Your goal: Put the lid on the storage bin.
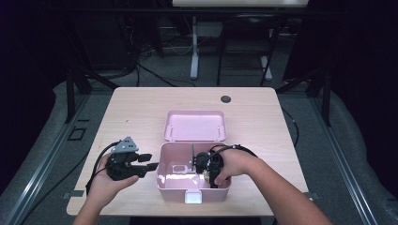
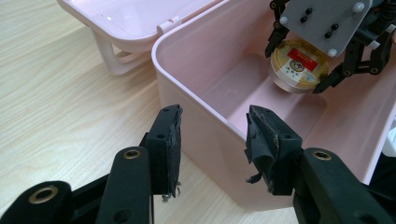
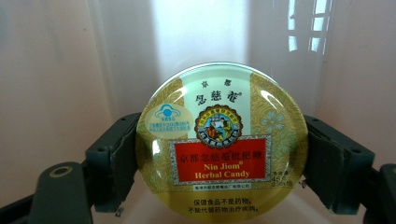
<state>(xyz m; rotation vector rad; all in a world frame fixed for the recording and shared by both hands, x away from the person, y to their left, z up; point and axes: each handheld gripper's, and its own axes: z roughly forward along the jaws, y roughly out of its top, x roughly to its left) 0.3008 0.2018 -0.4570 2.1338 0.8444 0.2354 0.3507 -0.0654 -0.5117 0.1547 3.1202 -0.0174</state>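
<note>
well along, by the look of it: round candy tin [image 3: 222,142] pinched at its sides between the jaws of the right gripper [image 1: 211,176], held down inside the pink storage box [image 1: 164,161], near the right end of its well and seemingly just above the floor, though contact with the floor cannot be told. left to do, as a judgement: lowering the tin the last bit, spreading the jaws, lifting the right gripper clear, and perhaps swinging the lid [image 1: 195,124] shut, since it lies flipped open behind the box on its hinges. left gripper [image 1: 141,164] idle beside the box's left wall, above the counter [image 1: 136,112], jaws spread with nothing between them, pointed at the rim. tin: shallow metal disc, glossy gold lid with a filigree pattern, red label band reading "nin jiom herbal candy", a round emblem in the centre, plain silvery side wall in the left gripper view [image 2: 299,65]. box: smooth moulded plastic, pale pink, rounded corners, slightly translucent walls catching window light, a white latch at the front. counter: pale wood-grain laminate with a dark round grommet near the back edge. jaw pads [image 2: 261,140]: black rubbery sheet, frayed and peeling at the edges.
</note>
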